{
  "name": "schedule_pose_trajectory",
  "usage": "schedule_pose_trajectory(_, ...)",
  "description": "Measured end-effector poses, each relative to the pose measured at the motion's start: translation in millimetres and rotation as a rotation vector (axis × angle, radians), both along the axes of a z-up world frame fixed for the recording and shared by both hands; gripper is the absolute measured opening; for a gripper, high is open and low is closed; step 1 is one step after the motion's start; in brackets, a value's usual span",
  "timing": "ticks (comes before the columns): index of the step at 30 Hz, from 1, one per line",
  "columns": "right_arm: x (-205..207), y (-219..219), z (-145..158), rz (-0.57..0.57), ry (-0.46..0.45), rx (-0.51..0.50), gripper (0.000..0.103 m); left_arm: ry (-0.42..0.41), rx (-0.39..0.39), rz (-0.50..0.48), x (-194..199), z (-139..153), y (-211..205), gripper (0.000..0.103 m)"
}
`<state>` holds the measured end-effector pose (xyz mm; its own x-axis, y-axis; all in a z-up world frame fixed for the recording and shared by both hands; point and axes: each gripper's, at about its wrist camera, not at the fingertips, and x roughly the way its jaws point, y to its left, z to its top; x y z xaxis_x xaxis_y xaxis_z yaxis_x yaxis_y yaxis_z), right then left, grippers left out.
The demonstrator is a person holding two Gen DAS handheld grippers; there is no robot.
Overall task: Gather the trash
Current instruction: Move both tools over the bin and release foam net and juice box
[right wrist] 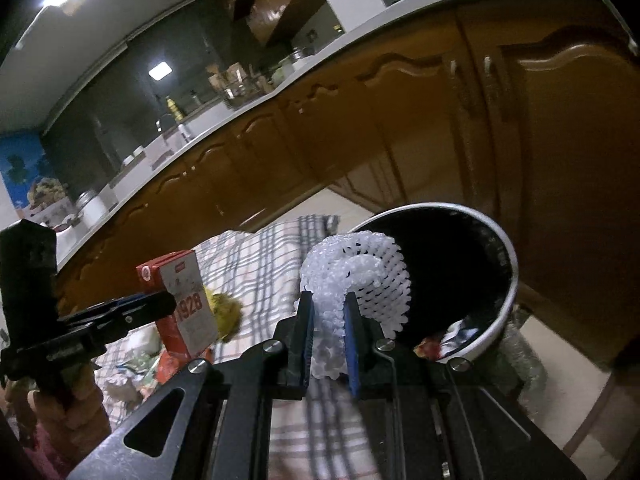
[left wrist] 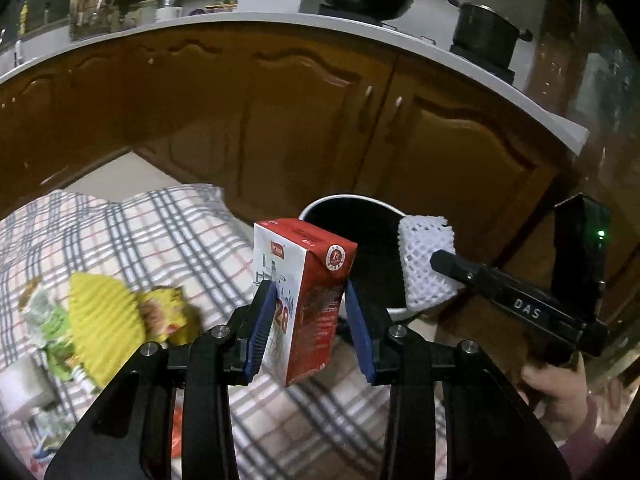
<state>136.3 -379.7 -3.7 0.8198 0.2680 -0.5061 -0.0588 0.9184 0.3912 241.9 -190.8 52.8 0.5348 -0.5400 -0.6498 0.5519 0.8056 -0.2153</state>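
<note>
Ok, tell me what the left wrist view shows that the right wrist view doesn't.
Left wrist only: a black pot on the counter, and the yellow ridged wrapper seen clearly on the checked cloth.

Right wrist only: trash already inside the bin, plus a ceiling light.

Both: the left tongs clamping the red carton, and the right tongs clamping white foam netting at the bin.
</note>
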Motion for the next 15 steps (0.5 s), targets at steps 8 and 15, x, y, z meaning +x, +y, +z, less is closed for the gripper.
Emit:
schedule_pose_trajectory(8,20.6,-20.7,-3.4,-0.026,0.045,-0.038,0.014,0.039,-0.006,-0.052,25.2,0.9,-40.5,0.035)
schedule_pose_trajectory(15,40.6,-33.9,-15.1,-0.016,0.102,-0.067,0.014,0.090,0.020,-0.081,51.0,-6.2,-76.3,0.035)
